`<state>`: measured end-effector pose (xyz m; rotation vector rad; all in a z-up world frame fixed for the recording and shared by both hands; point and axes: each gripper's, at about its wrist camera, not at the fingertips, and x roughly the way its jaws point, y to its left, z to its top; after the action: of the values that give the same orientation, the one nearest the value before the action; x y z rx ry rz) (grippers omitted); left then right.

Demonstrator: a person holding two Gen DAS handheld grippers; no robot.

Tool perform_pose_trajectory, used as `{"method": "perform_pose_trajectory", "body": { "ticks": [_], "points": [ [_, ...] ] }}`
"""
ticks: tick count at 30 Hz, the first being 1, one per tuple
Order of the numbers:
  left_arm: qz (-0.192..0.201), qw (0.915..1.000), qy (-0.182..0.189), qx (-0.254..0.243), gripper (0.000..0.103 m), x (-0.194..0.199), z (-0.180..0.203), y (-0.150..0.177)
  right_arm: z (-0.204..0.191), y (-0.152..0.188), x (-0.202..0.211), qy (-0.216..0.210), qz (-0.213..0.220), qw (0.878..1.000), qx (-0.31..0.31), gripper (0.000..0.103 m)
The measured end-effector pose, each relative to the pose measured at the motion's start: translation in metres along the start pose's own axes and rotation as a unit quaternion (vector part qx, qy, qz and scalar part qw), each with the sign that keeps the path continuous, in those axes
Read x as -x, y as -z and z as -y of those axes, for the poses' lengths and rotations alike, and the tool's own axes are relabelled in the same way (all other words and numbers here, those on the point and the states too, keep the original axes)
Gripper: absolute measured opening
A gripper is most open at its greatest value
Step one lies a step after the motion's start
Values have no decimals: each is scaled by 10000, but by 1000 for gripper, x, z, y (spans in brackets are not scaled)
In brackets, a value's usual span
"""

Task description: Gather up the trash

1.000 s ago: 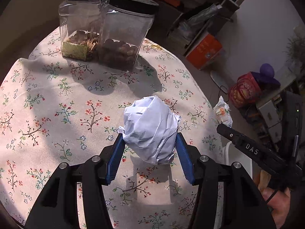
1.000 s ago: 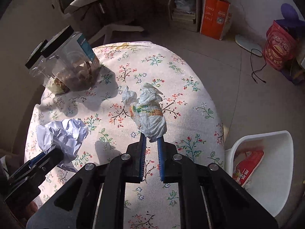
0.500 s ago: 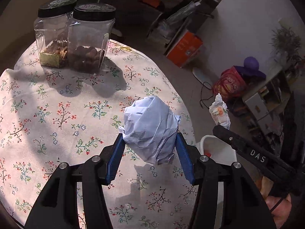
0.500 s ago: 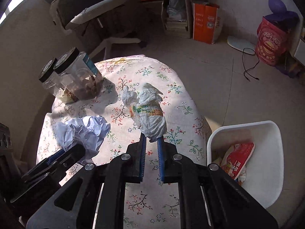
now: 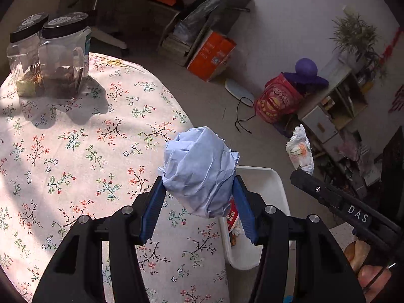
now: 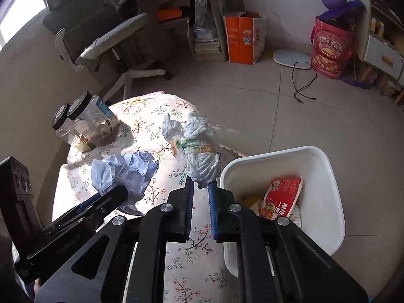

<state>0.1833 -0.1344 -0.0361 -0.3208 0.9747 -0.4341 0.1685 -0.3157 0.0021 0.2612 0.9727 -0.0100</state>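
My left gripper [image 5: 199,202] is shut on a crumpled ball of pale blue paper [image 5: 199,169], held in the air over the table's right edge. That paper ball [image 6: 126,171] also shows at the left of the right wrist view. My right gripper [image 6: 201,186] is shut on a crumpled white wrapper [image 6: 199,149] with orange and green print, lifted above the table edge. The same wrapper [image 5: 300,151] hangs at the right of the left wrist view. A white trash bin [image 6: 325,176] stands on the floor beside the table, with a red packet [image 6: 282,199] and other scraps inside.
The round table [image 5: 75,151] wears a floral cloth. Two clear jars with black lids [image 5: 55,58] stand at its far left. On the floor behind are an office chair [image 6: 106,43], an orange box [image 6: 243,40], a red tin [image 6: 332,50], a cable and shelves.
Both grippers rose and moved right, away from the jars, each still holding its trash. The white bin has come into the left wrist view and shows more fully in the right one.
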Motion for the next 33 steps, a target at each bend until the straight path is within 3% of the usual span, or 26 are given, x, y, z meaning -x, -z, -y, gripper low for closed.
{"method": "perform_pose_trajectory", "body": {
  "ticks": [9, 12, 13, 14, 16, 25, 33],
  "points": [
    [-290, 9970, 652, -289, 54, -34, 70, 24, 66, 17, 15, 381, -139, 9970, -660, 11],
    [-478, 9938, 975, -238, 61, -50, 82, 31, 78, 22, 13, 480, -251, 9959, -728, 13],
    [-568, 9936, 953, -217, 62, -56, 85, 34, 83, 24, 8, 570, -390, 9948, -755, 19],
    [-630, 9940, 873, -213, 63, -60, 85, 36, 89, 27, 4, 711, -518, 9927, -821, 32],
    [-684, 9945, 734, -316, 65, -64, 84, 39, 101, 32, 1, 914, -638, 9886, -1013, 43],
    [-503, 9978, 285, -310, 65, -36, 56, 29, 86, 27, 19, 812, -324, 9920, -906, 47],
    [-356, 9963, -408, -668, 67, 17, 46, 31, 55, 42, 64, 585, 220, 9966, -538, 50]
  ]
}}
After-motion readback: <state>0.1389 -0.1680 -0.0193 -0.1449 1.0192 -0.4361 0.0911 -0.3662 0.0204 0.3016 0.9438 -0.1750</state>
